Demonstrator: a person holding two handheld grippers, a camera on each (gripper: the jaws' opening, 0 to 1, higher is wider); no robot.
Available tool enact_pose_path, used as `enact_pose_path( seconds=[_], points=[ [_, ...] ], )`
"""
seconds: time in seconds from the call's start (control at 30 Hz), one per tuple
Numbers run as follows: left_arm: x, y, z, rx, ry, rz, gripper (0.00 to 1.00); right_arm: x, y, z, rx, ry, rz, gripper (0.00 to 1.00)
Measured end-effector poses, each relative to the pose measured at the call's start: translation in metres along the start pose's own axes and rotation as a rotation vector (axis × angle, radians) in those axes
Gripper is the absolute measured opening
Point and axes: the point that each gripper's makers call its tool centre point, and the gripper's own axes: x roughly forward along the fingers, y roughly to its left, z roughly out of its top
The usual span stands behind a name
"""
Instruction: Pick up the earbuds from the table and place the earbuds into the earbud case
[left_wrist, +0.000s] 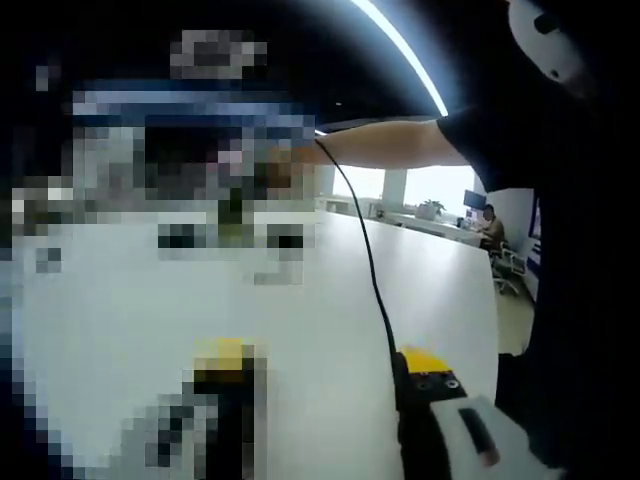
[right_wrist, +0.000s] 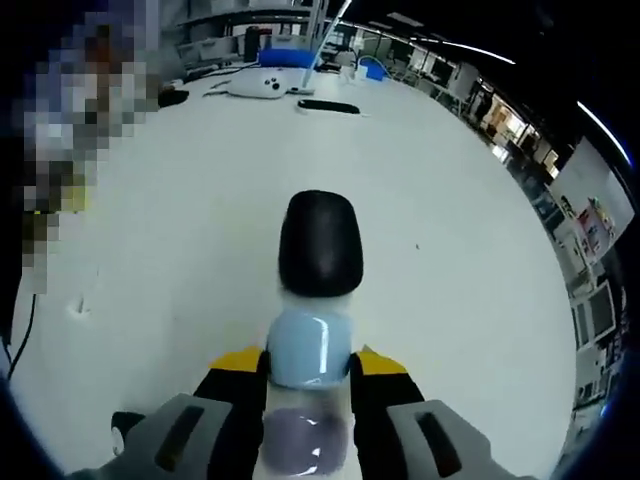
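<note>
A wide white counter is seen in the right gripper view. At its far edge a flat black object is laid, with a white rounded device just beside it and blue containers behind. A small white scrap lies on the near side, well apart from these. In the left gripper view a black cable is draped across the white surface, a long ceiling light strip is visible overhead, and what may be a potted plant is set before bright windows, where a seated person is also seen.
</note>
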Motion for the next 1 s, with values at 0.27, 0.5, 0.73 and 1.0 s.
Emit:
enact_pose_path(
  seconds=[0.27, 0.5, 0.73, 1.0],
  points=[
    [-0.001, 0.0, 0.002, -0.007, -0.014, -0.005, 0.59, -0.008, 0.002, 0.011, 0.134, -0.065, 0.0, 0.52],
    [-0.001, 0.0, 0.005, -0.012, -0.028, -0.012, 0.59, -0.05, 0.015, 0.005, 0.195, -0.12, -0.062, 0.49],
    [-0.002, -0.002, 0.008, -0.011, -0.046, -0.021, 0.59, -0.112, 0.058, -0.025, 0.377, -0.222, -0.155, 0.46],
    [-0.007, -0.001, 0.019, -0.046, -0.108, -0.038, 0.59, -0.145, 0.137, -0.071, 0.419, -0.285, -0.218, 0.44]
  ],
)
